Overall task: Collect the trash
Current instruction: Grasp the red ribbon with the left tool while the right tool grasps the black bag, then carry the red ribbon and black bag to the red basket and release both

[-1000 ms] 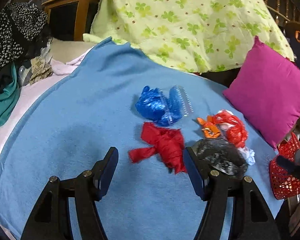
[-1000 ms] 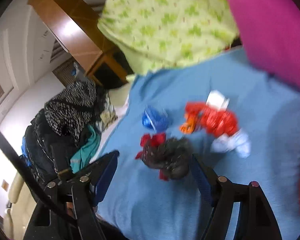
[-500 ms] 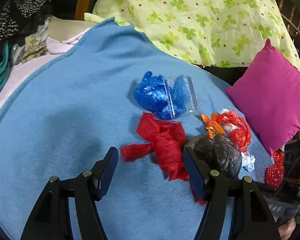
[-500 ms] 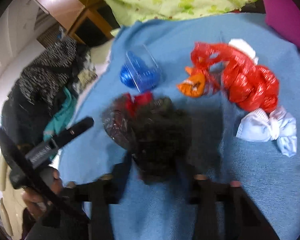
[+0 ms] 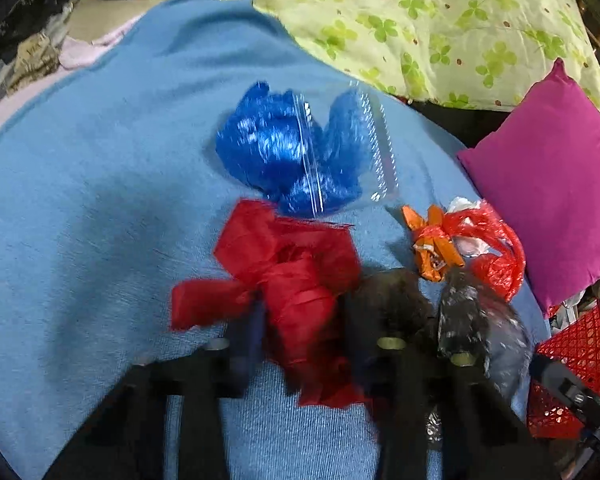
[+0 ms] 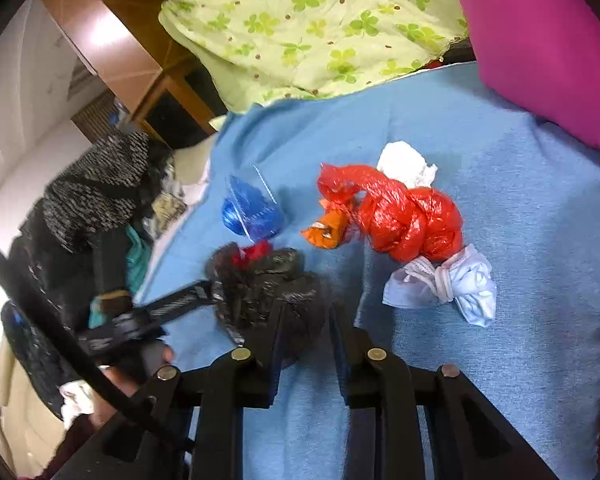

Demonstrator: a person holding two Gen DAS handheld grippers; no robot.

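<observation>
Grips the red plastic bag [image 5: 296,288] at lower centre of the left wrist view, on the blue blanket [image 5: 80,200] of the bed. Shows the left gripper [image 5: 304,320] with its jaws just closing and now nearly together, a fold of the red film between them. Pinches the black plastic bag [image 6: 268,292] the same way at lower centre of the right wrist view, the right gripper [image 6: 306,320] drawn fully in on its near edge.

Could go wrong on the lift: only a thin fold of slippery film looks caught on each side, so could slide free and drop back. Could also tangle, since red and black bags touch each other and a corner of red peeks from behind the black wad. Might drag the blanket nap if a jaw tip has nipped it; cannot tell through the blur.

Runs the red bag's long axis up and down the frame, roughly along the jaws, with a twisted tail pointing to the left. Shows no clear axis in the black bag, a rounded wad.

Leaves further out the blue bag in a clear container [image 5: 284,148] above, the orange-red bag [image 6: 404,216] to the right, and the red mesh basket [image 5: 572,344] at the lower right edge.
</observation>
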